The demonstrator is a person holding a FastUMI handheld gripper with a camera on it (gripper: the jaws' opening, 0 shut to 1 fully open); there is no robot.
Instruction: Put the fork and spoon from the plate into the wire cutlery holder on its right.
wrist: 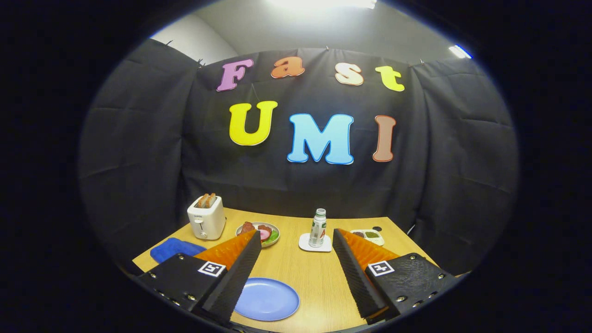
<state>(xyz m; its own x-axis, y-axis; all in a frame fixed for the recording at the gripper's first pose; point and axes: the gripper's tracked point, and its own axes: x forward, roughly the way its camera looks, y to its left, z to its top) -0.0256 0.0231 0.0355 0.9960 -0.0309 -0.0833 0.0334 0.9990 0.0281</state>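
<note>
**Gripper held wide above the table; plate bare**

Gripper view. Gripper [296, 273] raised over the near end of a wooden table [314, 277], fingers spread well apart, nothing between them. Blue plate [267, 299] lay flat between the fingers, close to the left one, its visible face bare; the part under the left finger hidden. No fork, spoon or wire cutlery holder made out on the table; to the plate's right, the ground largely covered by the right finger.

Farther back: white toaster [206, 218] with bread standing in its slots, blue cloth [173, 248] just in front of it, small dish of food [259, 232] beside it. Beyond the gap, a bottle [317, 227] upright on a white coaster [307, 242]. Small tray with green contents [371, 236] just beyond the right fingertip.

Step in hand: not settled. Bare plate and empty fingers fit either cutlery already gone from the plate or cutlery lying out of sight. Next move, judged loosely: holder and cutlery to be found before any reach could be planned.
</note>
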